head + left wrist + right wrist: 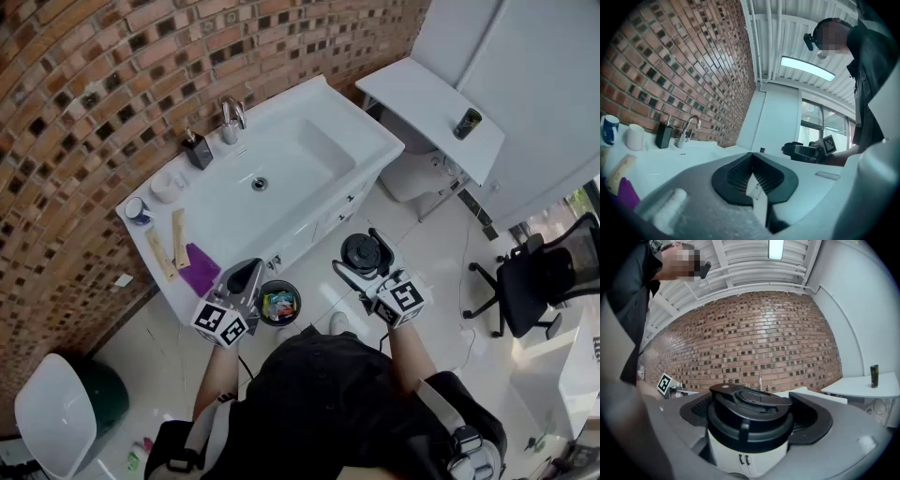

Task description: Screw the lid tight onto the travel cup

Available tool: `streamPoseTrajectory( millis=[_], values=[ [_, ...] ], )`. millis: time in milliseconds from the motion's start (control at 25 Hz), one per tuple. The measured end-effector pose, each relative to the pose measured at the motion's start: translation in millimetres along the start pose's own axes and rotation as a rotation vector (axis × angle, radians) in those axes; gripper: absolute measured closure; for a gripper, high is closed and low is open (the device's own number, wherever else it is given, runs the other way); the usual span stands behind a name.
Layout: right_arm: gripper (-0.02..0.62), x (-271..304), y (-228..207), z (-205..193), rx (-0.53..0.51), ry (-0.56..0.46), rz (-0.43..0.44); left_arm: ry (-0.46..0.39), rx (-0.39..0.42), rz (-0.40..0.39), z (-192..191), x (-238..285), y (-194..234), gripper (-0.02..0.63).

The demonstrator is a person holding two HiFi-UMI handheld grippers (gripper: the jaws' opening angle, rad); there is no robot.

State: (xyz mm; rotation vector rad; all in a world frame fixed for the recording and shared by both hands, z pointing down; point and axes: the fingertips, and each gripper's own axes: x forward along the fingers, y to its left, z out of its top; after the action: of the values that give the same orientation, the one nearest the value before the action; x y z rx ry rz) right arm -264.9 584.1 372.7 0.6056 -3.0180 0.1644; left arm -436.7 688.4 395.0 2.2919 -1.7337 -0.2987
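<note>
- Washroom: brick wall behind, white sink (298,155) to the front and left, and a pale tiled floor (427,253) below. Both tools are held in the air over the floor, in front of the sink's front edge.
- Left gripper (246,277): held level with its fingers pressed together and nothing between them. It points toward the sink's front edge.
- Small black bin (278,303) on the floor, seen between the two tools. It is not part of the job.
- Right gripper (364,258): level, with its fingers spread wide around the white body of the travel cup (747,451) and gripping it just below the rim.
- The black lid (750,411) sits on top of the cup. I cannot tell whether it is threaded home.
- The cup's long axis is upright and the top of the lid faces the head camera.
- Key relation: the lid lies to the right of the left fingers, near but apart, at about the same height.
- Judgement: the left hand is the free one, and the only one that can turn the lid. Its fingers would have to open first, then close across the lid from the left side.
</note>
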Motion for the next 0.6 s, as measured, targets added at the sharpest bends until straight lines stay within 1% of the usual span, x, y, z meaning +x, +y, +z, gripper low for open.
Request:
streamPoseTrajectory(
  millis=[160, 280, 400, 520, 600],
  values=[
    [0.115, -25.8, -13.1, 0.2, 0.027, 0.006, -0.069, 0.020, -0.019, -0.055, -6.1, 17.6, -13.7, 0.604],
    [0.115, -56.0, -31.1, 4.9, 0.028, -0.007, -0.156, 0.036, -0.029, -0.113, -7.5, 42.3, -26.5, 0.604],
    [0.115, -94.8, -51.0, 9.0, 0.049, -0.023, -0.246, 0.058, -0.040, -0.177, -14.5, 69.5, -52.0, 0.604],
    [0.115, -126.6, -78.2, 10.7, 0.072, -0.050, -0.307, 0.078, -0.019, -0.236, -17.4, 102.3, -82.8, 0.604],
    [0.115, -142.6, -98.6, 6.2, 0.076, -0.066, -0.333, 0.094, -0.004, -0.256, -20.4, 124.4, -97.9, 0.604]
  ],
)
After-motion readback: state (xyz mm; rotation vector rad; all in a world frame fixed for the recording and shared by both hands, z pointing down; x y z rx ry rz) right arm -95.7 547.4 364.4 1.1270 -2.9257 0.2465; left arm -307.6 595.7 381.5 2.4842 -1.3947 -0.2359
